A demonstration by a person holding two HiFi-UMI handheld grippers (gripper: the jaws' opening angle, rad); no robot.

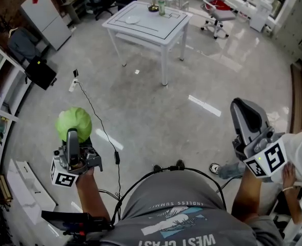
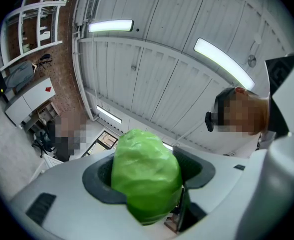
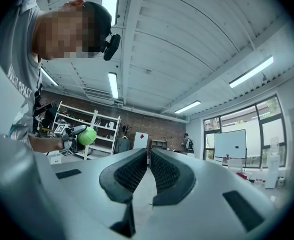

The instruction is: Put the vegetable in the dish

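Pickup is done: my left tongs (image 1: pixel 73 135) pinch the vegetable (image 1: pixel 74 122); right tongs (image 3: pixel 149 170) are pressed together, empty. Left, I judge: carrying it to the dish (image 1: pixel 133 19) on the table (image 1: pixel 158 27), upper centre.

The green vegetable (image 2: pixel 146 176) has a glossy, crinkled skin, much like moulded plastic. The left gripper (image 2: pixel 147 170) has a smooth, matt grey plastic shell. The right gripper (image 3: pixel 149 166) has dark pads (image 3: pixel 131 173) with a fine meshed texture (rubbery-looking). Around the white, smooth-topped table (image 1: pixel 151 22), the floor (image 1: pixel 156 111) is polished and mirror-glossy. The shirt (image 1: pixel 181 204) is soft grey cloth.
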